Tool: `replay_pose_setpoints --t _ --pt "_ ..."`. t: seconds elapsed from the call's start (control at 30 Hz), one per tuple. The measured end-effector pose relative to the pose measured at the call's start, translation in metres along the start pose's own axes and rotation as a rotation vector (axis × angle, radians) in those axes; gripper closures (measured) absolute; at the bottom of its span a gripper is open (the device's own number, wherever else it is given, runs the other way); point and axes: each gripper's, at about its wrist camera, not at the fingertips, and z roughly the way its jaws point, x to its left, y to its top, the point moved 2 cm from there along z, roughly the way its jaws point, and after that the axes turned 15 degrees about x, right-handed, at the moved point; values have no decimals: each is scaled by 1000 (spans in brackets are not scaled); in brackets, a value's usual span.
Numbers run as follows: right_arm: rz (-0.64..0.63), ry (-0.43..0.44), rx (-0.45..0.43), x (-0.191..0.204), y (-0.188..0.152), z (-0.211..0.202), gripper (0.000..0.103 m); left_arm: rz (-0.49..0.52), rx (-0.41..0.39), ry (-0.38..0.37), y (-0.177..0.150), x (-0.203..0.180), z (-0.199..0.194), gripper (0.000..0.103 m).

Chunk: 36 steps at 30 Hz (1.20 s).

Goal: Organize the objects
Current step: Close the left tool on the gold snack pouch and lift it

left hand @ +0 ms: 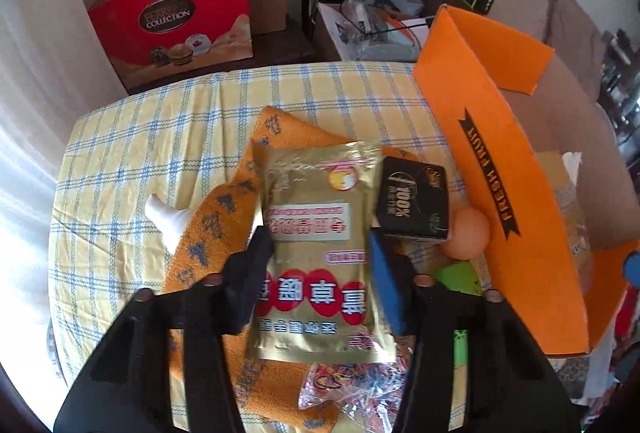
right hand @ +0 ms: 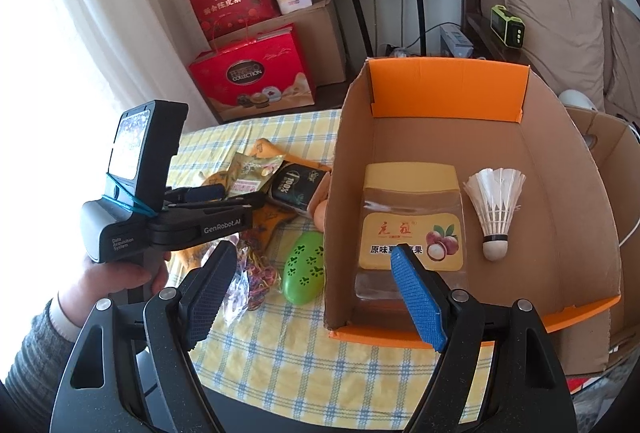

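"FRESH FRUIT" on orange box (left hand: pixel 516 193); "GenRobot.AI" on left gripper (right hand: pixel 200 193).

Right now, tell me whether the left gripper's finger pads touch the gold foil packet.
Touching. In the left wrist view the left gripper straddles the gold foil packet, and both finger pads press against its side edges, lifting it off the orange towel.

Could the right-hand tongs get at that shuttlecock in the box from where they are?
Probably yes. The right tongs are open and empty, the cardboard box is open on top, and the shuttlecock stands apart from the jar, uncovered.
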Motion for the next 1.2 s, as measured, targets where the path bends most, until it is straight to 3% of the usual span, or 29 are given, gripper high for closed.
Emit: replay_pose_setpoints --t 0.1,0.23,0.33,0.53,0.57,0.63,0.67,0.7,0.9,1.07,1.2 --pt "-3 -4 3 1 0 0 22 25 5 11 -1 -8 -6 85" --pt "-7 0 0 3 -2 -1 22 27 29 -36 -5 -5 -5 91" --pt "-12 2 5 4 -2 0 22 34 34 -53 -13 0 -7 102" --pt "-30 9 17 12 -1 6 22 37 38 -136 -35 14 -15 100" --pt "-33 13 20 14 0 7 22 24 30 -159 -37 18 -20 95" --pt "-40 24 25 18 1 9 22 -2 1 -196 -39 29 -31 58" --pt "-43 30 27 20 1 10 22 -15 -21 -220 -40 34 -37 34" --pt "-46 36 29 22 1 11 22 -28 -41 -236 -39 41 -43 26" --pt "-60 56 32 32 2 16 22 -19 -49 -150 -32 57 -41 24" --pt "-67 59 46 34 0 23 22 40 -70 -15 -31 46 -18 23" --pt "-59 55 52 31 0 25 22 80 -89 30 -29 31 -10 12"
